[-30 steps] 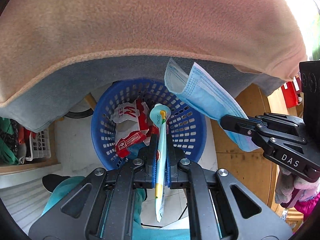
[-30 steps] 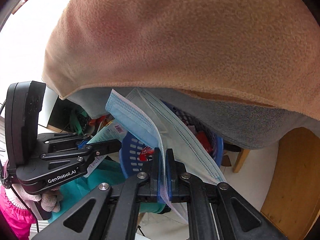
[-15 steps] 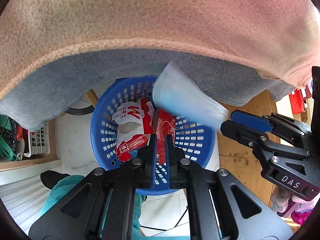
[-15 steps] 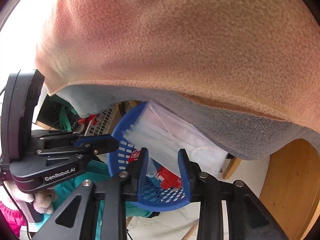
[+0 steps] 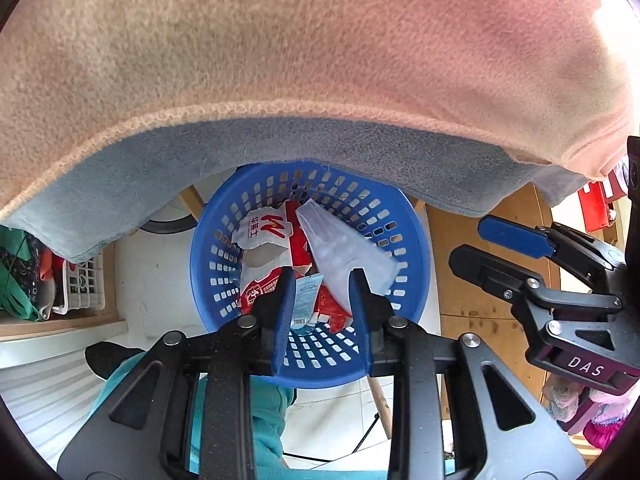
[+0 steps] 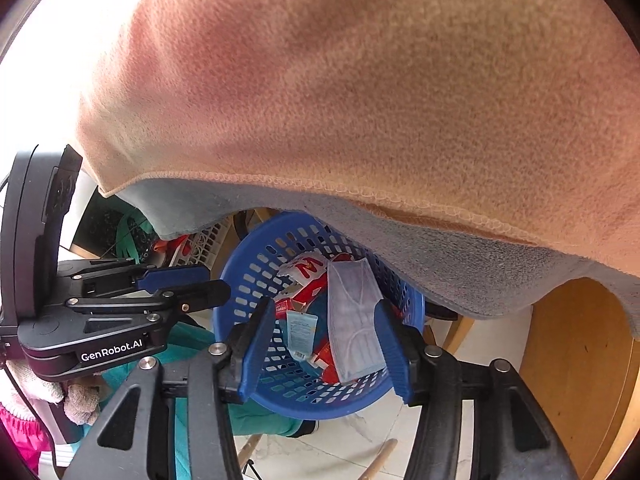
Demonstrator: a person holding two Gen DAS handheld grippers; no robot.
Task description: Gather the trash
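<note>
A peach blanket [image 5: 320, 60] overhangs the blue basket [image 5: 412, 248], which holds red wrappers [image 5: 264, 228], a face mask [image 6: 352, 312] and a small sachet [image 6: 300, 332] (all loose); above it, left gripper [image 5: 320, 280] and right gripper [image 6: 324, 316] are opening, nothing between their jaws

Left gripper [image 5: 322, 280] points steeply down, jaws opening, narrow gap, nothing between the pads. Right gripper [image 6: 322, 320] points steeply down just to its right, jaws opening wider, nothing gripped. Knit-gloved hand [image 6: 76, 400] behind the left gripper body; teal-clad leg [image 5: 264, 420] below both
</note>
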